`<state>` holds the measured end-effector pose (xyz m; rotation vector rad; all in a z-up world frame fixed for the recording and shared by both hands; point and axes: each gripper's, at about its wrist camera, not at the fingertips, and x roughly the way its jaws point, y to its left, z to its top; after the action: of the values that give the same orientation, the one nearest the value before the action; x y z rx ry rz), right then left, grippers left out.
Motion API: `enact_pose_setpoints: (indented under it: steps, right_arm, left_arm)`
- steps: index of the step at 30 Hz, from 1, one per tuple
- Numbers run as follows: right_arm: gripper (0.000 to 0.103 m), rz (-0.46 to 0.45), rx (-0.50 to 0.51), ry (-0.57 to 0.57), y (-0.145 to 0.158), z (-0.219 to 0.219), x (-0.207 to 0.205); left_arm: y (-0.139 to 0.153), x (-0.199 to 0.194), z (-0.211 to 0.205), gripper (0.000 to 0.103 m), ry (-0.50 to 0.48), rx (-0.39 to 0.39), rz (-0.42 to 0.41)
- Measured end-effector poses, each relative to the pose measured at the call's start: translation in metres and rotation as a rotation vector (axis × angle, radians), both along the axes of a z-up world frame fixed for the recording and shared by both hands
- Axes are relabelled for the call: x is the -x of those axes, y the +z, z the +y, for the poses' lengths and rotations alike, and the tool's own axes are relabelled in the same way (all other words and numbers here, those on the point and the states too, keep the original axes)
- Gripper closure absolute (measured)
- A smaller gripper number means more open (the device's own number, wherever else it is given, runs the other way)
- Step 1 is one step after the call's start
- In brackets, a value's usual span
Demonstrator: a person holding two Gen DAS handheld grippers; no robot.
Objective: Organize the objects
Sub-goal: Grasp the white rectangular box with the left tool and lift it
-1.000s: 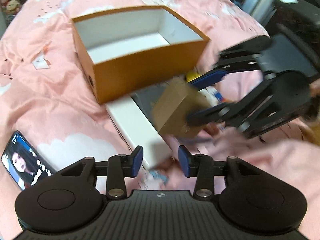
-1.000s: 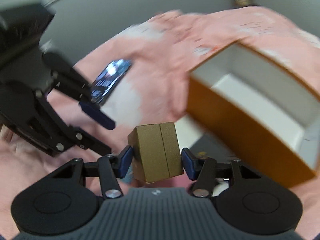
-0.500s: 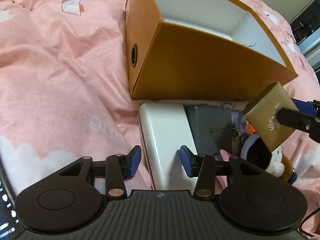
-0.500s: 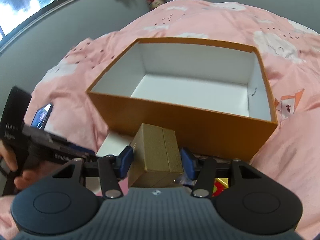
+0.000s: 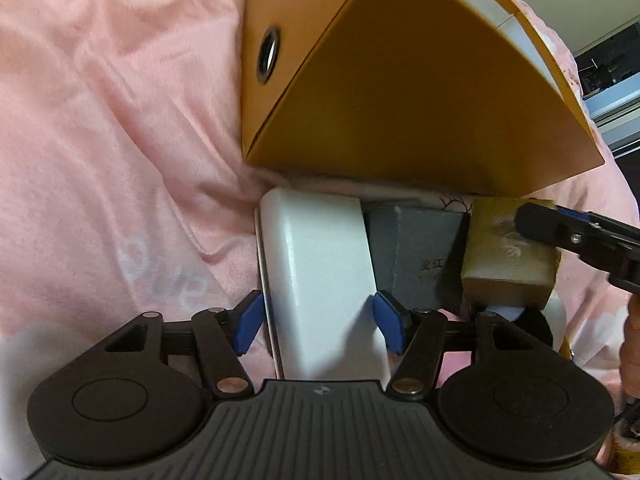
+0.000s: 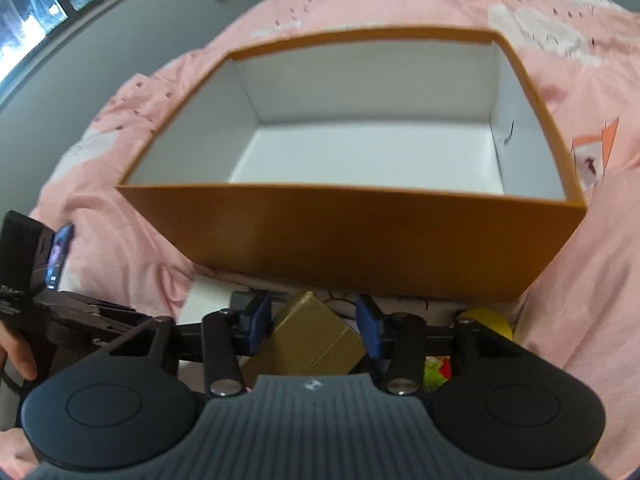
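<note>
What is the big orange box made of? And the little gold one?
The orange box looks like stiff matte cardboard: thin, straight walls, white inside. The gold box seems to be card too, with a slightly shimmery, grainy finish and sharp folded edges, though that isn't certain.

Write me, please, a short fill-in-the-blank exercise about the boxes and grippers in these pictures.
1. The left gripper straddles the ___ box, its jaws opening.
2. The right gripper, jaws closing, has the ___ box between its pads.
3. The orange box has a white inside and holds ___.
4. Everything lies on a ___ bedspread.

Missing words: white; gold; nothing; pink
</note>
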<state>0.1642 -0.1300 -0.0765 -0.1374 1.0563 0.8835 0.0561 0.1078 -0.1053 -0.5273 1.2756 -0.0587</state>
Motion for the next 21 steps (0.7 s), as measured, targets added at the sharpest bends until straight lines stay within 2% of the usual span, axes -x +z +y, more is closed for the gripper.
enact_pose_setpoints:
  steps: [4,6,7,8,14,18,20,21]
  right_arm:
    - [0.054,0.045,0.006,0.003,-0.003,0.002,-0.006]
    - [0.045,0.067,0.02,-0.002,-0.003,0.001,-0.009]
    - [0.036,0.087,0.029,-0.004,-0.004,0.0,-0.01]
    - [0.034,0.113,0.027,-0.007,-0.005,-0.002,-0.011]
    - [0.033,0.296,-0.026,-0.103,-0.013,-0.019,-0.018]
    - [0.033,0.39,-0.068,-0.175,-0.02,-0.029,-0.018]
    - [0.043,0.395,-0.094,-0.201,-0.023,-0.031,-0.018]
    - [0.043,0.412,-0.112,-0.219,-0.026,-0.032,-0.018]
  left_arm:
    - [-0.001,0.004,-0.003,0.03,0.001,-0.002,-0.001]
    - [0.002,0.007,-0.005,0.033,0.004,-0.006,-0.006]
    - [0.005,0.009,-0.007,0.039,0.006,-0.005,-0.01]
    - [0.009,0.012,-0.009,0.044,0.01,-0.01,-0.019]
    - [0.036,0.033,-0.021,0.064,0.041,-0.063,-0.083]
    - [0.049,0.047,-0.032,0.067,0.05,-0.099,-0.13]
    - [0.054,0.042,-0.03,0.067,0.058,-0.122,-0.135]
    - [0.056,0.041,-0.03,0.068,0.062,-0.136,-0.144]
